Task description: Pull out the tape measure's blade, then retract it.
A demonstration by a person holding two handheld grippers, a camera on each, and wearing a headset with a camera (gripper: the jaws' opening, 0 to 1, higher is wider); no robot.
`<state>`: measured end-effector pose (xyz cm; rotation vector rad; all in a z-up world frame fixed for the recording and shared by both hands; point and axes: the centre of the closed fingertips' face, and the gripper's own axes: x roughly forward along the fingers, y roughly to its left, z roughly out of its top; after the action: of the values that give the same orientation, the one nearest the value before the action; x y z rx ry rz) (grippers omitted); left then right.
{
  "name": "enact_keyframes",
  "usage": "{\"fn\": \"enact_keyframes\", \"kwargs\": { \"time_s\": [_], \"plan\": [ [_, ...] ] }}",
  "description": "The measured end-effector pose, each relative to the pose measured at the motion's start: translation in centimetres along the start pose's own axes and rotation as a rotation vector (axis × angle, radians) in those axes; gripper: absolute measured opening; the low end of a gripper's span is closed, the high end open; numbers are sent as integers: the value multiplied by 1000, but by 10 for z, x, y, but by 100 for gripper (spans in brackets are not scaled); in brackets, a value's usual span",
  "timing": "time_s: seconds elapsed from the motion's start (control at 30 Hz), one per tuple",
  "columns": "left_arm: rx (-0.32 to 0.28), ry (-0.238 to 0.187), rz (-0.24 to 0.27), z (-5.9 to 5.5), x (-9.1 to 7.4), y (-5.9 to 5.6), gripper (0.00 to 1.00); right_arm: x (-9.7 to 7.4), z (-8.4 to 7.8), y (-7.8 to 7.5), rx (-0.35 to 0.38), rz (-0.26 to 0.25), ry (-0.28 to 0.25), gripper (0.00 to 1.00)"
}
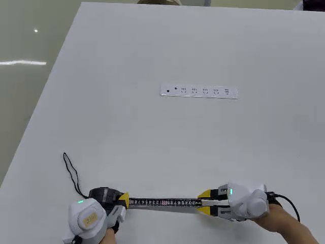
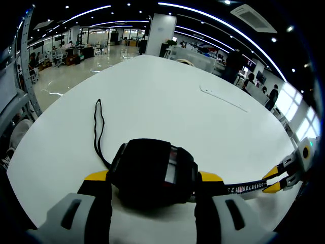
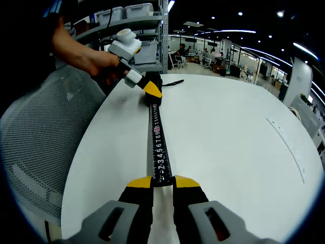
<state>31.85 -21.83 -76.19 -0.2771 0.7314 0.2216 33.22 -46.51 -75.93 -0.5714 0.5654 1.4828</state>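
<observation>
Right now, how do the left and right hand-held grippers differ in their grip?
The left hand-held gripper clamps the tape measure's black case; the right hand-held gripper pinches the end of the blade. The left one's jaws stand wide around the case; the right one's are nearly together on the thin blade. Both have yellow tips and sit low over the white table.

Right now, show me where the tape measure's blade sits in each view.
Head view: blade runs across the bottom edge.
Left gripper view: blade lower right, leaving the case.
Right gripper view: blade centre, running away upward.
Shared landmark: the white power strip.
</observation>
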Motion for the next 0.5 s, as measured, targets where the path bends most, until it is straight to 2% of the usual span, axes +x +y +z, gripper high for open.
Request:
{"fn": "enact_keyframes", "kwargs": {
  "time_s": [0.5],
  "plan": [
    [-45,7,-22,2,-1,1,63,4,6,-2,-11,6,-3,12]
  ]
}}
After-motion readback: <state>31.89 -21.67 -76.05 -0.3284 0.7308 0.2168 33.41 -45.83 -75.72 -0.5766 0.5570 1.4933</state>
